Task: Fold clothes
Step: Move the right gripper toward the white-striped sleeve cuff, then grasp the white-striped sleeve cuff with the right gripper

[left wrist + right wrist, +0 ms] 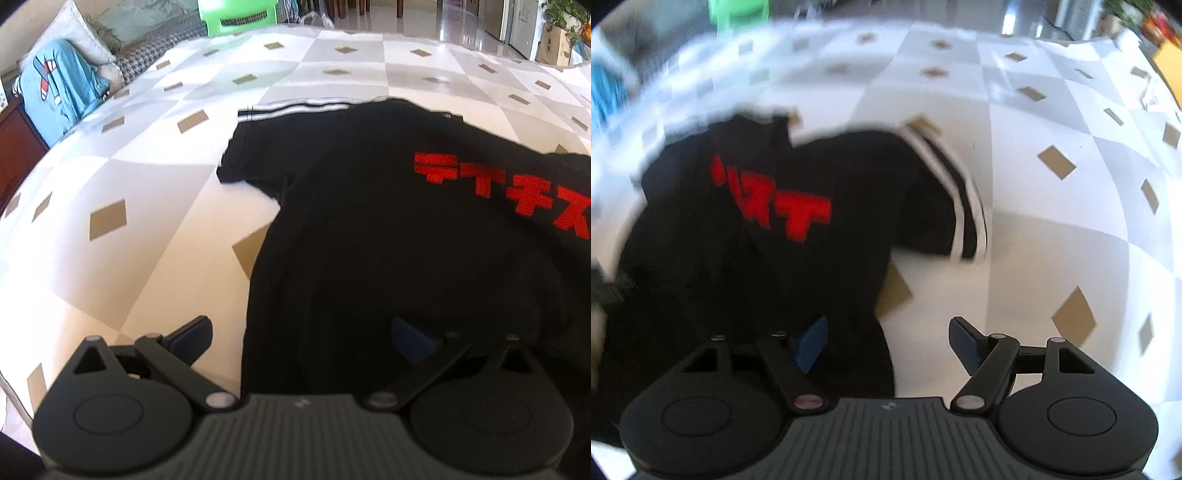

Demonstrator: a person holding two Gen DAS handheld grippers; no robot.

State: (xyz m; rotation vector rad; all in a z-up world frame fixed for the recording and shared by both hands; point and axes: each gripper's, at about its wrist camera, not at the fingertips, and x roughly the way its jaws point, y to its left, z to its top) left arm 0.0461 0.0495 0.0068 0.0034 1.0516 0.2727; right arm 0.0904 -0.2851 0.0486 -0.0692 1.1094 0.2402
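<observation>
Black T-shirt [369,229] with red lettering is spread on the checked tabletop [129,206]; left gripper [301,336] fingers are held spread over its hem. Right wrist view, blurred: right gripper [888,341] fingers are held spread, nothing pinched, over the shirt's edge

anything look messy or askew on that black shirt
Mostly flat, but the black T-shirt is untidy at its striped sleeve: the sleeve lies splayed sideways and partly bunched on the checked tablecloth.

Bare checked tablecloth [122,236] left and beyond black T-shirt [369,229].
</observation>
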